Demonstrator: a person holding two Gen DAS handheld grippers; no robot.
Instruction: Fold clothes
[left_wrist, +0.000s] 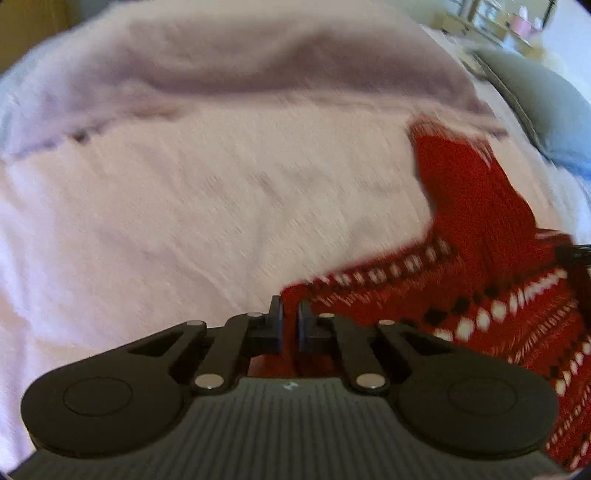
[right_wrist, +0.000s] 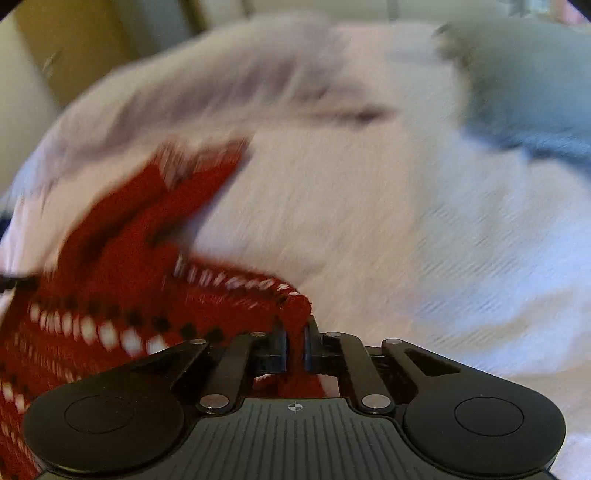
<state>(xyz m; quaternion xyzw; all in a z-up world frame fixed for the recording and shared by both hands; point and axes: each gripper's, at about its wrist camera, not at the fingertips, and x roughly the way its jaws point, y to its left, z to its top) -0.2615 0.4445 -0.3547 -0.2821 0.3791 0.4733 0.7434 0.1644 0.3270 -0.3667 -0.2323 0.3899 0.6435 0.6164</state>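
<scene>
Left wrist view looks down on a red knitted garment (left_wrist: 480, 258) with white and black pattern bands, lying on a pale pink bed cover (left_wrist: 184, 203) toward its right side, one sleeve reaching up toward the grey pillow (left_wrist: 546, 110) at the far right corner. The left gripper (left_wrist: 290, 317) has its jaws drawn almost together over the garment's near left corner; red knit shows just behind and beneath the fingers, so it appears pinched there, though blur keeps me from being sure how much cloth is caught.

Right wrist view is clearer on that score: the right gripper (right_wrist: 294, 332) is nipped tight on a raised tuft of the same garment (right_wrist: 110, 295), at the near right corner of the knit, and the cloth peaks up between the pads.

My reading is that both corners are being taken for a fold. To do it well, both pinches should hold the full thickness of the edge, not a single layer. Lift the two corners together and level, keep the span between them taut, and carry it toward the far edge so the pattern bands stay straight. A loose knit stretches, so pull gently.
</scene>
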